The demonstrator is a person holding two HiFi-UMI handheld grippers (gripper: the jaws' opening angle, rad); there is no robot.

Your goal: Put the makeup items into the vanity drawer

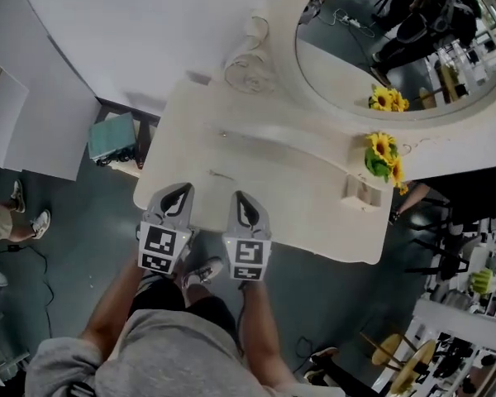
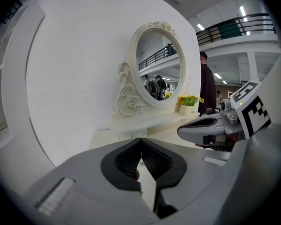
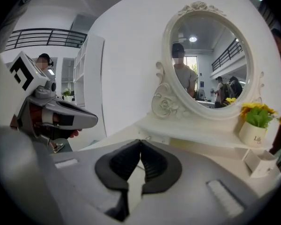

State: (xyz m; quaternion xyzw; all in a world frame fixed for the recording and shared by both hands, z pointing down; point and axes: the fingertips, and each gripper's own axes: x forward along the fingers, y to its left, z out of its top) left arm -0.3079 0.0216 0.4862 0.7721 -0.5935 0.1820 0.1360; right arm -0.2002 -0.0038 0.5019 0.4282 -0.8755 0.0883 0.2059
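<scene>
While the left gripper [image 1: 182, 191] and right gripper [image 1: 241, 198] have fingers pressed together, empty, the vanity [image 1: 314, 197] lies below their tips.

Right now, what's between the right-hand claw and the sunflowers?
From the shut right gripper, mostly bare vanity top, then a small white holder beside the sunflowers; the head view shows it.

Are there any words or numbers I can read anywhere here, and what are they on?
White flower pot holding yellow flowers: small dark print, too blurred to read.
Black-and-white marker cubes: square patterns only, no words or numbers.
Nothing else shows any text.
</scene>
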